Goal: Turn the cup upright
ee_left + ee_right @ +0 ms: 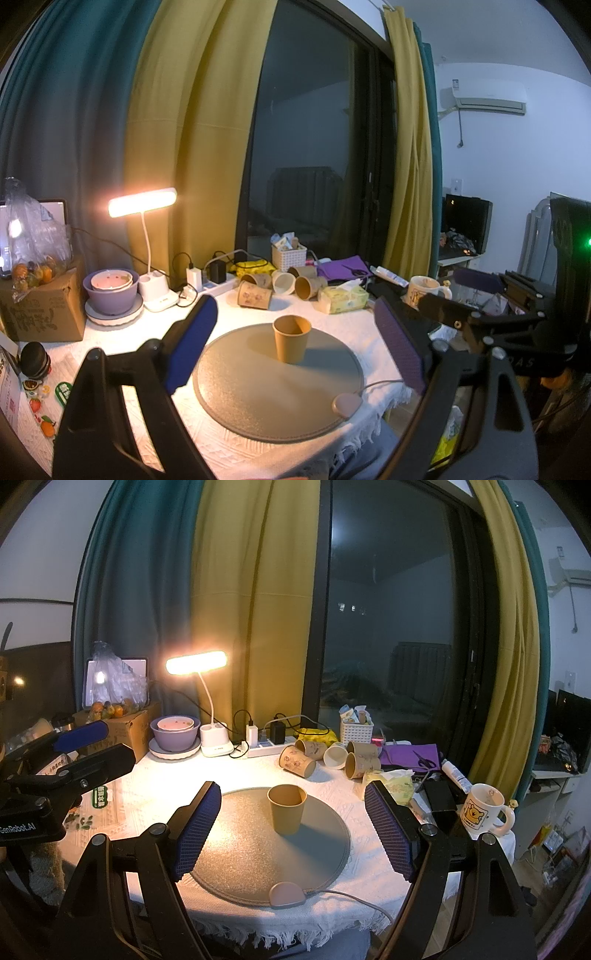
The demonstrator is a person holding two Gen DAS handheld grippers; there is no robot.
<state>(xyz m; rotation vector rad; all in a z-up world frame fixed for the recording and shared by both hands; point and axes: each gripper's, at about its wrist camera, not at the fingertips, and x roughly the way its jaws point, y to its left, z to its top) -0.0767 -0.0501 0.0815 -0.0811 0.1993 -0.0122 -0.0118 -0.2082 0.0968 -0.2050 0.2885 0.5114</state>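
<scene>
The brown paper cup (287, 809) stands upright, mouth up, near the middle of the round grey mat (236, 864) on the surface, so the flip looks done, and both the left gripper (295, 345) and right gripper (293, 827) hold their fingers wide apart and empty.

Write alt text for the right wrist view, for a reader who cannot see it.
A brown paper cup stands upright, mouth up, on a round grey mat, between the open right gripper fingers, untouched. Behind lie several tipped paper cups and a lit desk lamp.
</scene>
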